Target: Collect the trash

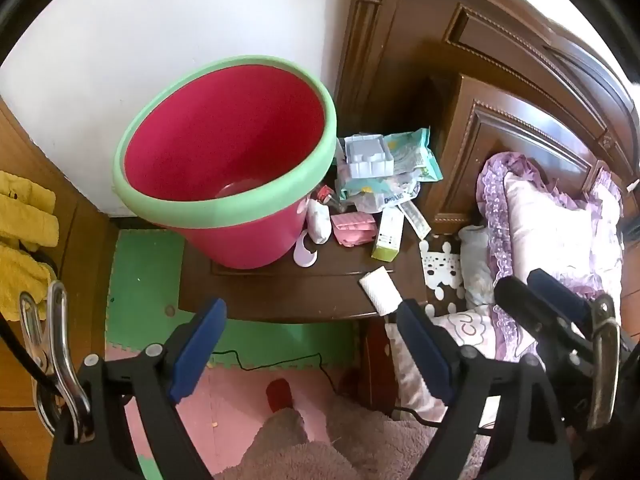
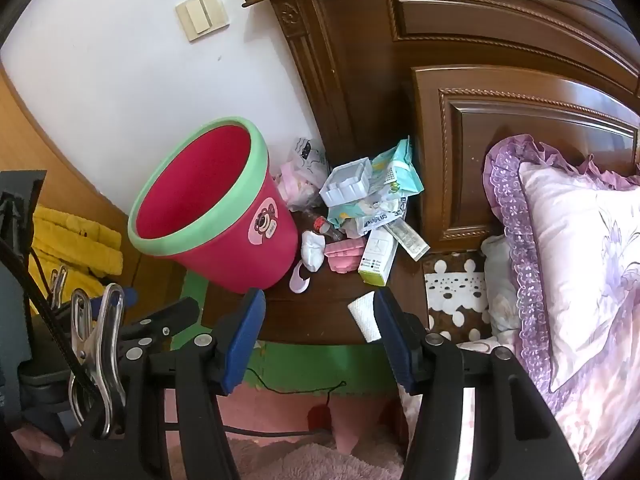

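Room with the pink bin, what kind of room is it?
Most likely a bedroom: a carved wooden headboard, a frilly purple pillow on the bed, and a bedside table holding the bin.

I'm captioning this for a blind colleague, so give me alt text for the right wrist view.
A pink bin with a green rim stands on a dark wooden nightstand beside a pile of trash, and looks empty as far as can be seen. The right gripper hangs open above the nightstand's front edge, holding nothing; a purple-frilled pillow lies to the right.
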The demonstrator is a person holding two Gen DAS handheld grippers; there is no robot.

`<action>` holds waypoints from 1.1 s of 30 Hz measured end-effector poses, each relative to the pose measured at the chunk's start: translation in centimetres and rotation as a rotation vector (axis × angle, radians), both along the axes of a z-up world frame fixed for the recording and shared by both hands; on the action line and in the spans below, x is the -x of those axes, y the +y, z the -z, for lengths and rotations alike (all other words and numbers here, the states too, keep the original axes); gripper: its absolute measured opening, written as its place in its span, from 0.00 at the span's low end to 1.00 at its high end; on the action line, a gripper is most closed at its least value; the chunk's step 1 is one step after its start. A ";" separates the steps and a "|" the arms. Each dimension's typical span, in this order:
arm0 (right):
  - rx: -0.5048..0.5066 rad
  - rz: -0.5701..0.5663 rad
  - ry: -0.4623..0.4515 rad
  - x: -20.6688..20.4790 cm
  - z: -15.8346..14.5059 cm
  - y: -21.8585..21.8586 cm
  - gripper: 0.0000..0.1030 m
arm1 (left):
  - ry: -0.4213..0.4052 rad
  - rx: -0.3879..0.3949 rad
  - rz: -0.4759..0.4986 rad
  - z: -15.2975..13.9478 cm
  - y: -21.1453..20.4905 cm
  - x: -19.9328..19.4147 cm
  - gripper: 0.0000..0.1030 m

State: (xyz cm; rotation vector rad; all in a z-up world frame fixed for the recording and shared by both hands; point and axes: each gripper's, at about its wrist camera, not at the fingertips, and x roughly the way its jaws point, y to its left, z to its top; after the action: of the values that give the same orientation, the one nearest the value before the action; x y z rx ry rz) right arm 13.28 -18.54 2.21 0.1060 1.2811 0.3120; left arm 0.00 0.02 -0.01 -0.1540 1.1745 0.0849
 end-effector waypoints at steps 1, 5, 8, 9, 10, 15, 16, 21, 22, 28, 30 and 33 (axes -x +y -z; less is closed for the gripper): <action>0.001 0.000 -0.001 0.0 0.0 0.0 0.56 | 0.002 0.001 0.001 0.0 0.0 0.0 0.88; 0.001 0.001 -0.011 -0.1 0.0 -0.1 0.56 | -0.003 -0.004 -0.001 0.0 0.0 0.0 0.88; 0.000 0.000 -0.008 0.0 -0.2 0.2 0.56 | -0.005 -0.006 -0.001 0.0 0.0 0.0 0.88; 0.003 -0.001 -0.012 0.2 -0.3 0.2 0.56 | -0.005 -0.006 0.000 0.0 0.0 0.0 0.88; 0.004 0.000 -0.013 0.2 -0.3 0.3 0.56 | -0.004 -0.005 0.000 0.0 0.0 0.0 0.88; 0.002 -0.004 -0.008 0.2 -0.3 0.2 0.56 | -0.004 -0.005 0.000 0.0 0.0 0.0 0.88; 0.002 -0.003 -0.007 0.2 -0.3 0.2 0.56 | -0.004 -0.004 -0.001 0.0 0.0 0.0 0.88; 0.004 -0.001 -0.006 0.1 -0.3 0.3 0.56 | -0.002 -0.005 0.000 0.0 0.0 0.0 0.88; 0.004 -0.001 -0.005 0.1 -0.3 0.3 0.56 | -0.001 -0.005 0.000 0.0 0.0 0.0 0.88; 0.004 -0.001 -0.004 0.1 0.0 0.3 0.56 | 0.002 -0.005 0.000 0.0 0.2 0.0 0.88; 0.004 -0.001 -0.003 0.2 -0.1 0.3 0.56 | 0.002 -0.005 0.000 0.0 0.2 0.0 0.88; 0.005 0.000 -0.003 0.1 -0.1 0.2 0.56 | 0.002 -0.004 0.000 0.0 0.2 -0.1 0.88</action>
State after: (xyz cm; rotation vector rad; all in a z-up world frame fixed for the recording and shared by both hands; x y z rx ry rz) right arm 13.14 -18.31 2.26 0.1016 1.2791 0.3094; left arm 0.06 0.21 -0.03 -0.1507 1.1765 0.0877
